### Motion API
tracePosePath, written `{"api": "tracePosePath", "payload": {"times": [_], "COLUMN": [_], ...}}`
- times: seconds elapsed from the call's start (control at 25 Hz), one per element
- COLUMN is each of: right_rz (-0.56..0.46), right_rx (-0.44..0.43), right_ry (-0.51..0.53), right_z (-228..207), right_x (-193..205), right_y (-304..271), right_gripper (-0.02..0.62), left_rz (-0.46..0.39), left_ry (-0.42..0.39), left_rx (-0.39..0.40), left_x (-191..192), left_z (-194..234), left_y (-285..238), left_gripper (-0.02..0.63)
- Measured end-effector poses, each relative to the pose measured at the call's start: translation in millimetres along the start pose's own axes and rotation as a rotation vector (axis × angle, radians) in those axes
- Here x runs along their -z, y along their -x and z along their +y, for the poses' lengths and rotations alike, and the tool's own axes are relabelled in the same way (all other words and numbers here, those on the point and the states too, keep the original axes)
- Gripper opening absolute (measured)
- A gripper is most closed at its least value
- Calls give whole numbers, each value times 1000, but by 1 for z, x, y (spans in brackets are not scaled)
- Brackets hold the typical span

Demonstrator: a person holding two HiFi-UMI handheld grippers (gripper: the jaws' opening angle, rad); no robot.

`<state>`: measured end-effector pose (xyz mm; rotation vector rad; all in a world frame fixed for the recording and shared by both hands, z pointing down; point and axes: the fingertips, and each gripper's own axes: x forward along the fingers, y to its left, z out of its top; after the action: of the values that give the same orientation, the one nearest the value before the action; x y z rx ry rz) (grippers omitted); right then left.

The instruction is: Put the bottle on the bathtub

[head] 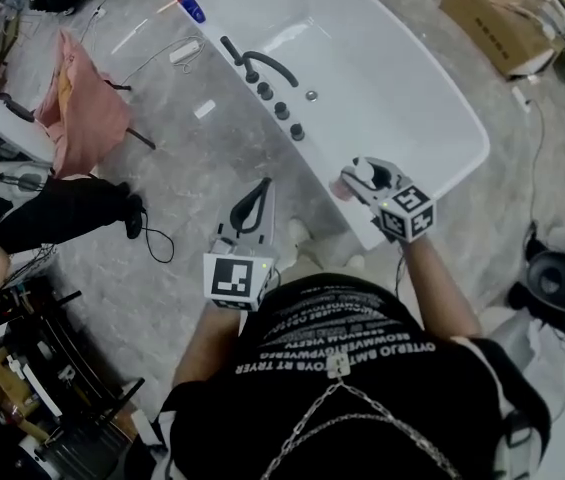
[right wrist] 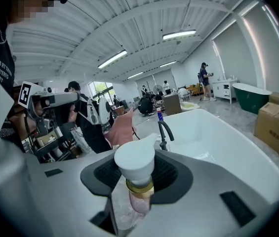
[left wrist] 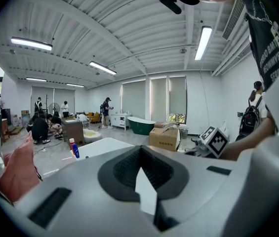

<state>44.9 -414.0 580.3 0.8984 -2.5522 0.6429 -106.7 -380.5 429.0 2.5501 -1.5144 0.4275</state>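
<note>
We are in a large open hall used as a workspace, not a home bathroom. A white bathtub (head: pixel 432 98) stands alone on a grey stone-look floor (head: pixel 192 188) among loose cables (head: pixel 157 238) and a cardboard box (head: pixel 497 13). Strip lights (left wrist: pixel 102 67) line a ribbed ceiling. Farther off are a green bathtub (left wrist: pixel 141 125) and groups of people (left wrist: pixel 40 127).

The faucet (head: pixel 262 65) stands on the bathtub's (head: pixel 392 98) left rim, a box (head: pixel 497 18) to its right.

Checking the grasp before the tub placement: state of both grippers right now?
left gripper: closed, nothing in it.
right gripper: closed on the bottle, holding it.
</note>
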Motion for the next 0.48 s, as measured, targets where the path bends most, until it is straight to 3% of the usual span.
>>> {"api": "tracePosePath", "payload": {"times": [0.32, 0.48], "right_rz": [41, 70], "right_rx": [10, 17], "right_ry": [-18, -17], "right_z": [-14, -26], "right_x": [14, 23], "right_y": [-39, -55], "right_gripper": [147, 147], "left_rz": [10, 20], "left_ry": [59, 22], "left_rx": [-2, 17], "left_x": [7, 8], "left_z": [20, 26], "left_y": [-6, -12], "left_gripper": [2, 2]}}
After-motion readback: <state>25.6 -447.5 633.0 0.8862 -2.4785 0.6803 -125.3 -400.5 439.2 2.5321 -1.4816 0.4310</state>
